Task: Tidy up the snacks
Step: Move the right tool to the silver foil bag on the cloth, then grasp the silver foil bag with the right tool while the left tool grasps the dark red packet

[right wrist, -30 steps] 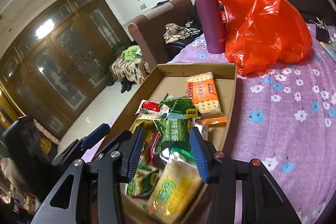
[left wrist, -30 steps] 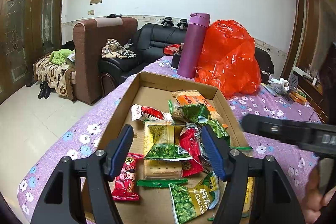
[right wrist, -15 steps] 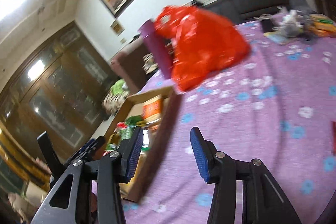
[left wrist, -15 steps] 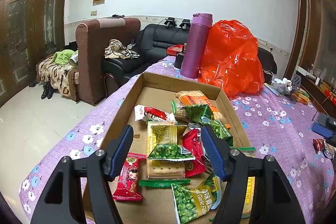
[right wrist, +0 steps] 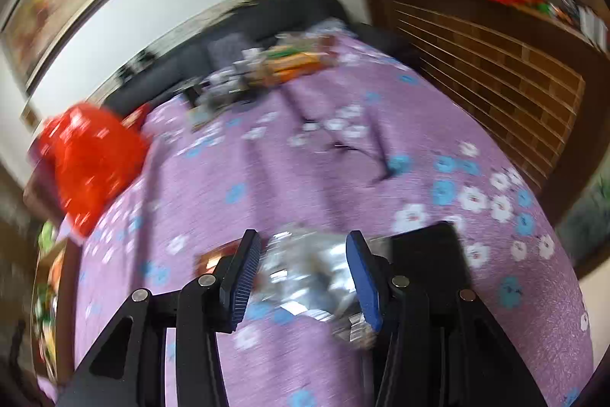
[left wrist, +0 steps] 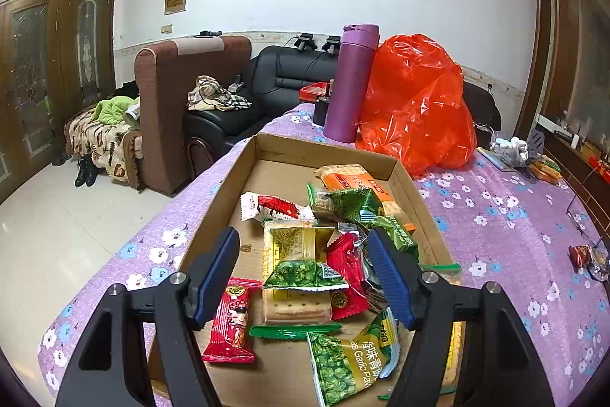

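on purple floral tablecloth (left wrist: 507, 227), cardboard box (left wrist: 404, 174)

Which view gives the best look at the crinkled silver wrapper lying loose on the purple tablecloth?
The right wrist view: the silver wrapper fills the gap ahead of the right gripper, though motion-blurred. The left wrist view shows it only small, at its right edge, beside a red packet.

We saw a matt brown cardboard box (left wrist: 400, 164) holding glossy plastic snack packets (left wrist: 305, 266). The table (left wrist: 514, 227) wore a purple flowered cloth, finely woven and dull. Behind stood a smooth purple plastic-looking flask (left wrist: 350, 82) and a shiny, crinkled red plastic bag (left wrist: 415, 102). Near the right gripper's ribbed blue fingers (right wrist: 244, 273), we caught crumpled silver foil wrappers (right wrist: 309, 269), bright and blurred.
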Tool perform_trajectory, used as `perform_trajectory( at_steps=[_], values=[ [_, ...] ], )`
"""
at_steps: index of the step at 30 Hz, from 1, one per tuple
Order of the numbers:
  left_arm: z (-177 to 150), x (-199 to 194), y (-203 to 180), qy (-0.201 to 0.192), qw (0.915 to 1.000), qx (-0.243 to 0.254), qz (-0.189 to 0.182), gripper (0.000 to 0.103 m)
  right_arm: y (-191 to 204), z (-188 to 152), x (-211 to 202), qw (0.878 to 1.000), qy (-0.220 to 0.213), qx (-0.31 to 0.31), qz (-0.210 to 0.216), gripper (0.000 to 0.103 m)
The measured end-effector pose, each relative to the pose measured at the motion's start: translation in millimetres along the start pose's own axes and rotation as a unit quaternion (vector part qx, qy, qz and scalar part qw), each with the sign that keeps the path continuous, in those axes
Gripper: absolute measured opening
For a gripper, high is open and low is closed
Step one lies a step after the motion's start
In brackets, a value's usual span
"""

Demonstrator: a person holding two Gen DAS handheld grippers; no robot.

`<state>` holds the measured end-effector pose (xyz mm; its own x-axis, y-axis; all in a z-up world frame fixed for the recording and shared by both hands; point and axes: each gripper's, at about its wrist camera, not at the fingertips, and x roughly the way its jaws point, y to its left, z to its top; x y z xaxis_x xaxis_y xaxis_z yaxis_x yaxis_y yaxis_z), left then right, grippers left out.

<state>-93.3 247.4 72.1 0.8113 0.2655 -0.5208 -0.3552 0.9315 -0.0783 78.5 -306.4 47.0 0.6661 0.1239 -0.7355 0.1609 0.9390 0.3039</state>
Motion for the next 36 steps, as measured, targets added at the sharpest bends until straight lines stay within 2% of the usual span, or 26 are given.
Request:
perform_trajectory(
  at_steps=[1,2,6,9,12,15,16,17,20,21,24,28,30,33,36],
  values=[
    [0.0,0.0,0.0,0.0,1.0,0.0,0.0,0.07,-2.2,0.7,5.7,1.0,0.003,0.003,-0.013,0.051],
    [0.2,0.2,0.2,-0.001,1.0,-0.001,0.0,0.07,-0.6,0.0,10.4,1.0,0.006,0.005,-0.009,0.051],
    [1.4,2.3,-0.8,0.0,1.0,-0.002,-0.004,0.07,18.5,-10.7,22.5,0.998,0.038,-0.002,0.04,0.05],
    [1.2,1.4,-0.5,-0.001,1.0,-0.002,-0.003,0.07,54.6,-29.5,28.1,0.992,0.067,-0.045,0.095,0.05],
    [1.3,1.7,-0.5,0.0,1.0,-0.003,-0.004,0.07,98.0,-56.5,25.4,0.976,0.108,-0.094,0.165,0.05],
    [1.1,2.0,-0.4,-0.001,1.0,-0.005,-0.005,0.07,139.8,-79.2,20.5,0.94,0.164,-0.127,0.27,0.051],
    [1.2,2.1,-0.4,-0.001,1.0,-0.004,-0.004,0.07,147.3,-79.8,14.7,0.934,0.165,-0.128,0.29,0.051],
    [1.0,1.8,-0.1,-0.001,1.0,-0.004,-0.004,0.07,153.2,-75.7,7.4,0.937,0.149,-0.136,0.285,0.051],
    [1.5,2.3,0.1,-0.003,1.0,-0.005,-0.005,0.07,163.8,-55.2,-5.8,0.957,0.089,-0.164,0.224,0.051],
    [1.4,1.4,0.6,-0.003,1.0,-0.005,-0.006,0.07,165.9,-49.9,-4.8,0.956,0.092,-0.163,0.226,0.051],
    [1.5,2.1,0.2,-0.002,1.0,-0.005,-0.005,0.07,177.6,-45.6,5.2,0.946,0.109,-0.183,0.245,0.053],
    [1.5,1.5,0.8,-0.002,1.0,-0.003,-0.005,0.07,194.6,-65.4,21.0,0.927,0.139,-0.241,0.251,0.065],
    [1.4,1.2,1.2,-0.002,1.0,-0.004,-0.007,0.07,205.7,-74.0,30.2,0.921,0.149,-0.268,0.239,0.072],
    [1.3,1.1,0.7,-0.002,1.0,-0.003,-0.006,0.07,221.1,-90.1,34.5,0.909,0.153,-0.32,0.219,0.072],
    [1.5,1.5,0.5,-0.002,1.0,-0.003,-0.006,0.07,236.9,-109.3,29.2,0.89,0.139,-0.39,0.191,0.074]
  ],
)
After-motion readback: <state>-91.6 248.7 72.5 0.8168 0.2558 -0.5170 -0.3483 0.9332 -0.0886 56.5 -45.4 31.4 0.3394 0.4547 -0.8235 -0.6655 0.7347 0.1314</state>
